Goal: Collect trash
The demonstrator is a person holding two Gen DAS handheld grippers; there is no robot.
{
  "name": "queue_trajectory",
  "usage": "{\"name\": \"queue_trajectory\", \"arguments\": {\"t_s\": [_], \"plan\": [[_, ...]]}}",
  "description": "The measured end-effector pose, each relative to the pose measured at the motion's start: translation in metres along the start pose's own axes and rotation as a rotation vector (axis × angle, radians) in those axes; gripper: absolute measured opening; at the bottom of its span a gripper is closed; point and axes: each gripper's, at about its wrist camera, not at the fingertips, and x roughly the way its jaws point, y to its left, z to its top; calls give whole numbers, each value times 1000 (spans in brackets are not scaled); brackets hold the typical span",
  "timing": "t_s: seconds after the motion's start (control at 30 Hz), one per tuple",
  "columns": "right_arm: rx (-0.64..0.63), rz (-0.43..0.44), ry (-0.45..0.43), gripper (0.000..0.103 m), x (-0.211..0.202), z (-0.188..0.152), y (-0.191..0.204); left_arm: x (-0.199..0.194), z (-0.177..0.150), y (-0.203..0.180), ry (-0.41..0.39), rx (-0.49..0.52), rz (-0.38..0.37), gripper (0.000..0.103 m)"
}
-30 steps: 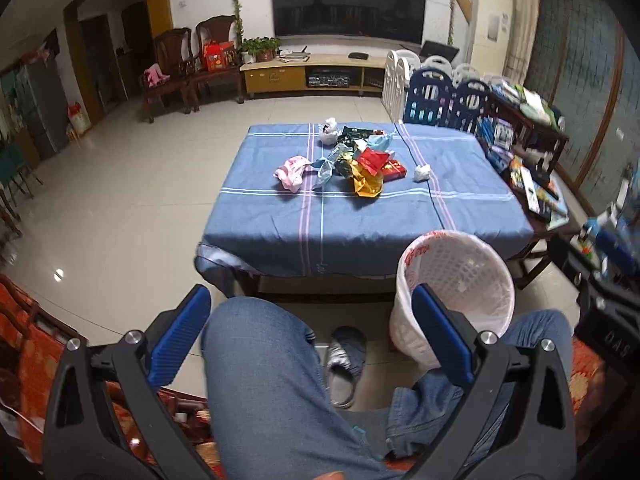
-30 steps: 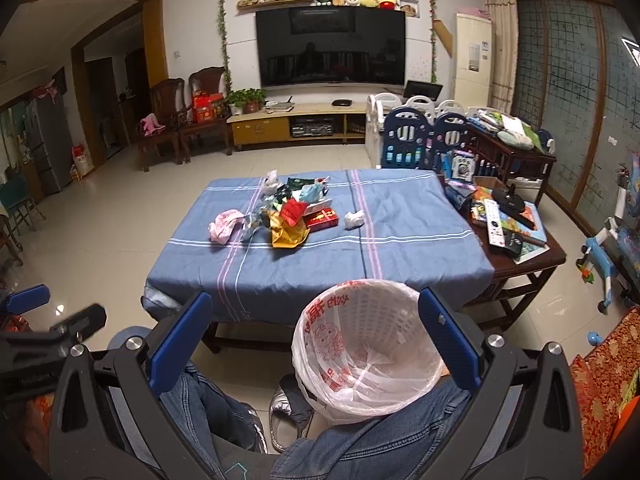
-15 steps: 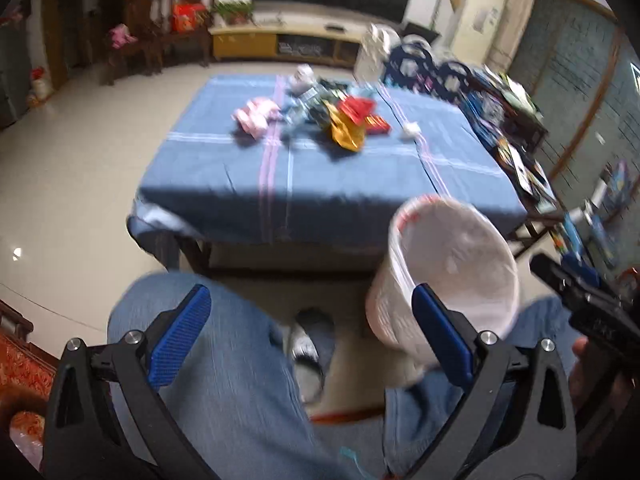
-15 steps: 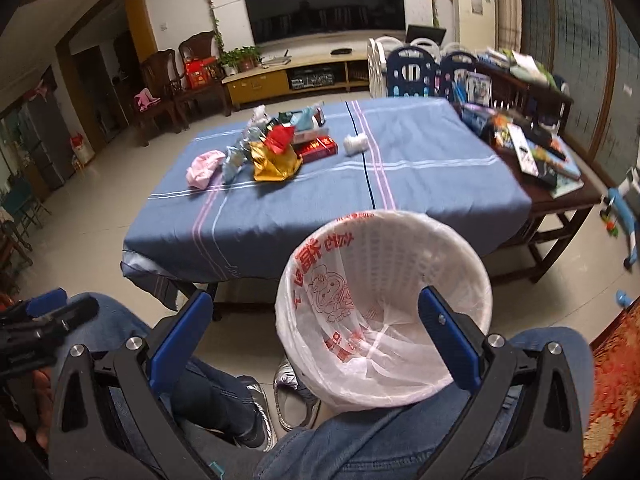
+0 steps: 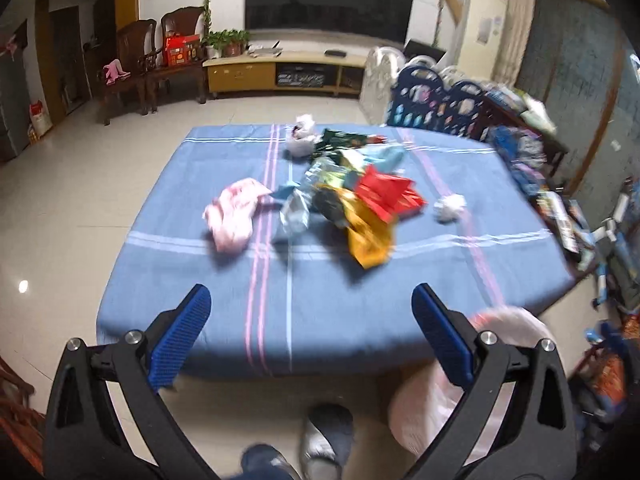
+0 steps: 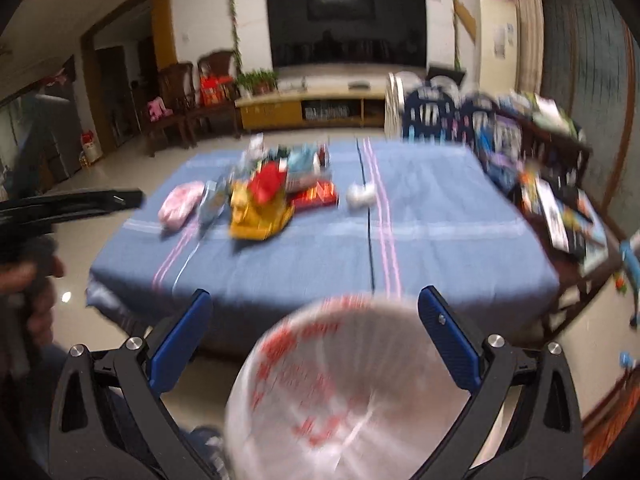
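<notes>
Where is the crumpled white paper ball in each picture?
Left wrist view: the crumpled white paper ball lies right of centre on the blue striped tablecloth.
Right wrist view: the ball lies just above centre, left of the pink stripes.
Shared landmark: the red wrapper lies left of it.

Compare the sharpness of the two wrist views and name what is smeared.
Left wrist view: mild motion blur, the trash pile readable, the bin at lower right smeared. Right wrist view: heavier blur, bin liner print streaked, pile and side-table clutter soft. Gripper frames stay crisp in both.
</notes>
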Motion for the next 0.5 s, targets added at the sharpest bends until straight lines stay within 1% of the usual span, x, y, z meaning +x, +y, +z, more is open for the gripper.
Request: {"name": "queue_trajectory", "arguments": {"t_s": [0.03,0.13,0.2,0.27,0.4,0.43,0.5], "plan": [[-13,-9,0,100,14,7,-4,24,12,1,23,6,26,100],[-26,-25,34,100,50,24,-16,72,28,2,82,27,48,99],[-37,-33,45,100,73,34,-20,104,35,-1,120,55,59,94],[-57,-39,48,100,94,42,-22,123,37,-7,149,94,60,79],[-92,-49,82,100,138,54,-28,159,47,-3,195,88,45,70],[-92,-45,97,100,148,57,-30,164,48,-2,201,83,46,66],[-85,-42,125,99,169,63,-36,176,49,6,224,58,34,55]]}}
